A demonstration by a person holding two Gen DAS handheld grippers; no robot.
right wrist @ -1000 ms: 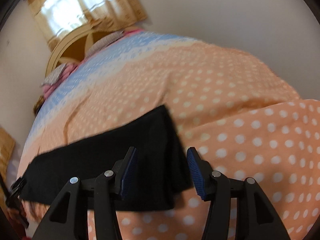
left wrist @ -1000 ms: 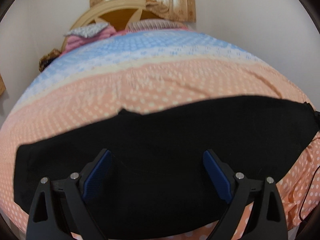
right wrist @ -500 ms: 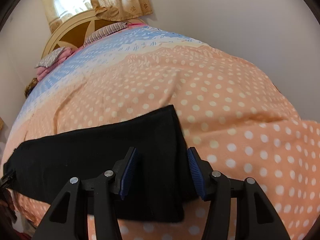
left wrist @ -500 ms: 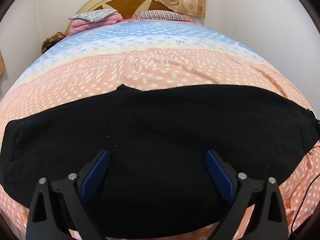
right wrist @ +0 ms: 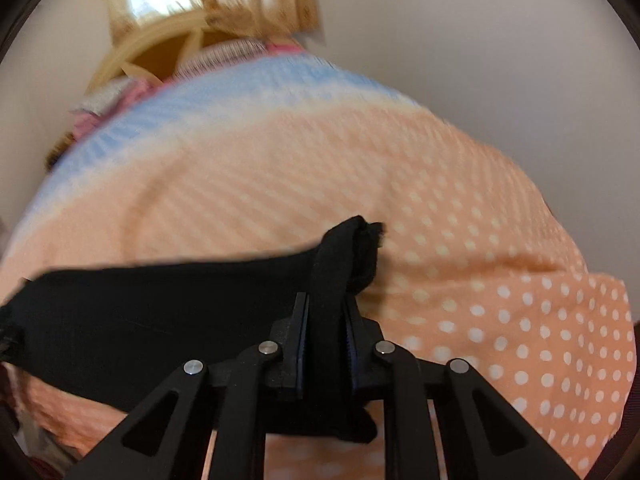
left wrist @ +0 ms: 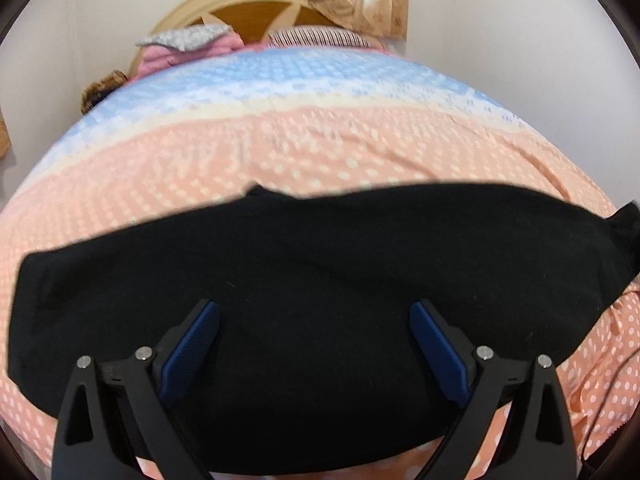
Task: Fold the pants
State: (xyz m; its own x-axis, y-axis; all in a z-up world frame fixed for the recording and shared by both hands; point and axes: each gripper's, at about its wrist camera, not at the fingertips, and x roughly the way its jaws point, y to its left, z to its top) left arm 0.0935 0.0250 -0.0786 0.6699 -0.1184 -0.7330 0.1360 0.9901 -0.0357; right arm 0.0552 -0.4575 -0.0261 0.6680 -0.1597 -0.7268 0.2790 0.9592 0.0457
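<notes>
Dotted orange bedding covers the bed (left wrist: 320,152) under black pants (left wrist: 320,280), which lie flat with their long axis running crosswise in front of both tools. At one end, the right tool (right wrist: 323,312) is closing, its jaws pinched on a bunched fold of cloth, with the rest trailing off to its left. Over the middle, the left tool (left wrist: 316,344) hangs with jaws wide apart, gripping nothing.

The bedspread (left wrist: 320,152) beyond the pants (left wrist: 320,280) lies bare and open up to the pillows (left wrist: 316,36) and headboard (left wrist: 248,8). Right of the pants' bunched end (right wrist: 360,252) the cover is free too. Walls close both sides; a dark cord (left wrist: 608,392), it seems, hangs at the near right edge.
</notes>
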